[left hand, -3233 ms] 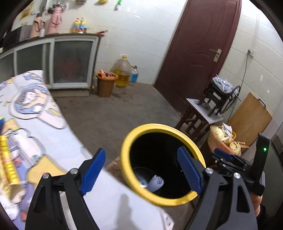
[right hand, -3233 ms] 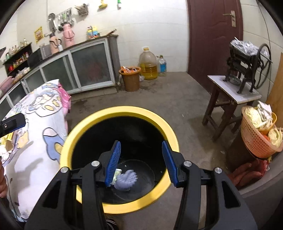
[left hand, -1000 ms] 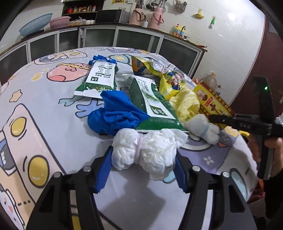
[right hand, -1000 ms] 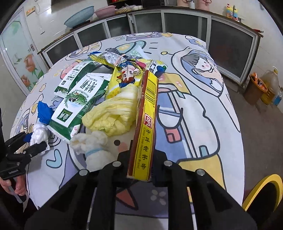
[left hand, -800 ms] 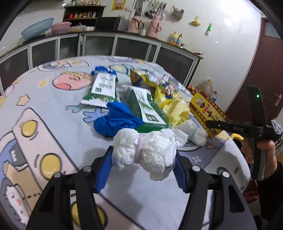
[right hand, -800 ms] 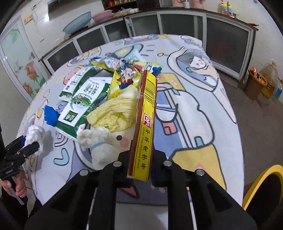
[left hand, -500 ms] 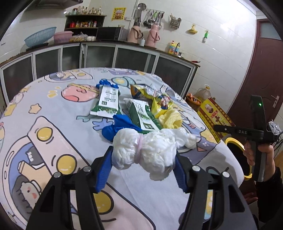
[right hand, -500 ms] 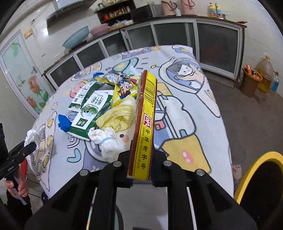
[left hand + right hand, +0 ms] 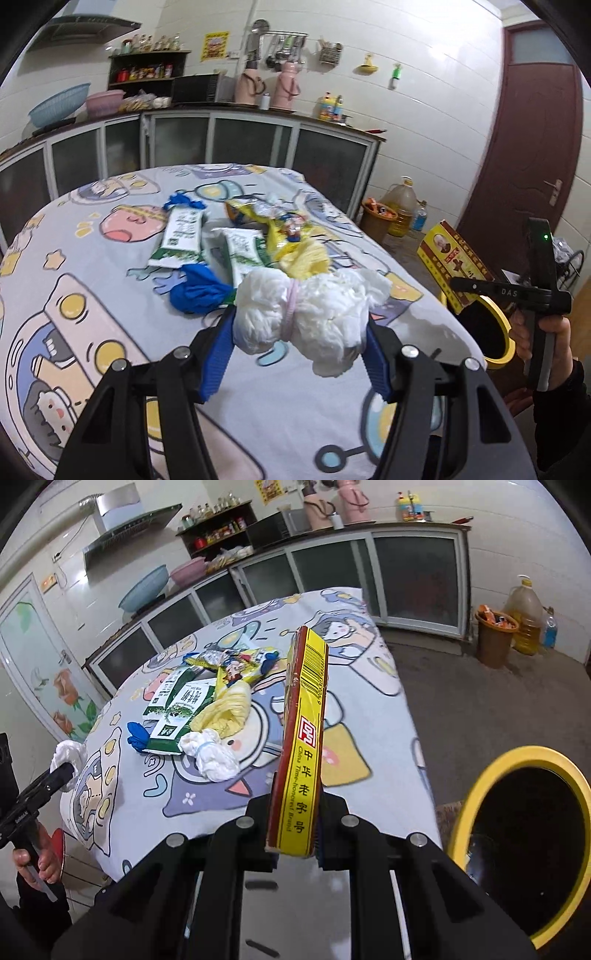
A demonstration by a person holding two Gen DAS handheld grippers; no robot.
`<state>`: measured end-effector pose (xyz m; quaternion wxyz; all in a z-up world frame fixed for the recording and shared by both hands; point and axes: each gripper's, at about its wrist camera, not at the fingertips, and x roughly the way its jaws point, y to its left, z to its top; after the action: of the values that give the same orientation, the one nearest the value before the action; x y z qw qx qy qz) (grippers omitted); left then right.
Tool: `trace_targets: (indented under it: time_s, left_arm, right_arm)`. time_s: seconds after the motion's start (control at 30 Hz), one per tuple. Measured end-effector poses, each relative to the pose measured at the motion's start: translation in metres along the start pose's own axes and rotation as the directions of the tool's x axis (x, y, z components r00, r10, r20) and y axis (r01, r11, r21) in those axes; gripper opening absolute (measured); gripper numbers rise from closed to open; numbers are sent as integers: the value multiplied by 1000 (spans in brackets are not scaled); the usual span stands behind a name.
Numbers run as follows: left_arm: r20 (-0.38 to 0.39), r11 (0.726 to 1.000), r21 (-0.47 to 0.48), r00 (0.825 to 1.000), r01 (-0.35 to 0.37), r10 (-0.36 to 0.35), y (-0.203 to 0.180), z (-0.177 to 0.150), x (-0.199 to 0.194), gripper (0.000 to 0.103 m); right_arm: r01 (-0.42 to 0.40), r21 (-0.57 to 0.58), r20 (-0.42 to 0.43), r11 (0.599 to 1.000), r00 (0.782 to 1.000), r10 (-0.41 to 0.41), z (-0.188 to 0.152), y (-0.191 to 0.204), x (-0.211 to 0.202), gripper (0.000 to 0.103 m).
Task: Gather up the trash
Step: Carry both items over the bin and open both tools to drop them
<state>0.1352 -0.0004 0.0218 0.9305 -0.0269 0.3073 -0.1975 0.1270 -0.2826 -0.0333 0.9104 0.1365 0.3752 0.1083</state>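
**Rig appearance**

Left gripper [image 9: 301,354] – matte black frame, ribbed blue pads [image 9: 216,363], round silver screws at the joints. Right gripper [image 9: 295,834] – same black frame and silver screws; seen from the left wrist view it carries white "DAS" lettering and a small green light. Both hands [image 9: 546,341] come out of dark sleeves [image 9: 565,417].

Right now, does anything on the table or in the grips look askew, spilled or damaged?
Nothing looks spilled or broken. The flat yellow box is pinched on edge in the right gripper, an awkward hold. The white wad sits between the left gripper's fingers. Wrappers remain heaped on the tablecloth.
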Motion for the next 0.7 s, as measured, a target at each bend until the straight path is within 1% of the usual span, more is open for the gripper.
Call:
trace_targets:
  time_s: [0.1, 0.23, 0.4, 0.57, 0.63, 0.7]
  left_arm:
    - [-4, 999, 21, 1000, 26, -26, -16, 3, 4, 59]
    - [-20, 996, 62, 998, 67, -66, -43, 10, 19, 59]
    - [-47, 984, 115, 990, 136, -131, -78, 23, 47, 59]
    - [-84, 962, 163, 974, 220, -209, -124, 33, 81, 59]
    - [-94, 947, 193, 965, 258, -244, -149, 36, 92, 59]
    - [-105, 931, 218, 955, 294, -277, -169, 38, 102, 59]
  right_arm:
    - [14, 24, 18, 1000, 1000, -14, -6, -12, -10, 14]
    - [44, 77, 36, 996, 998, -47, -17, -37, -25, 14]
    - [108, 141, 51, 984, 992, -116, -32, -69, -42, 14]
    - [178, 208, 79, 962, 977, -197, -46, -102, -67, 14]
    - [223, 232, 89, 947, 965, -249, -53, -115, -76, 14]
    - [247, 252, 94, 935, 956, -278, -57, -124, -83, 14]
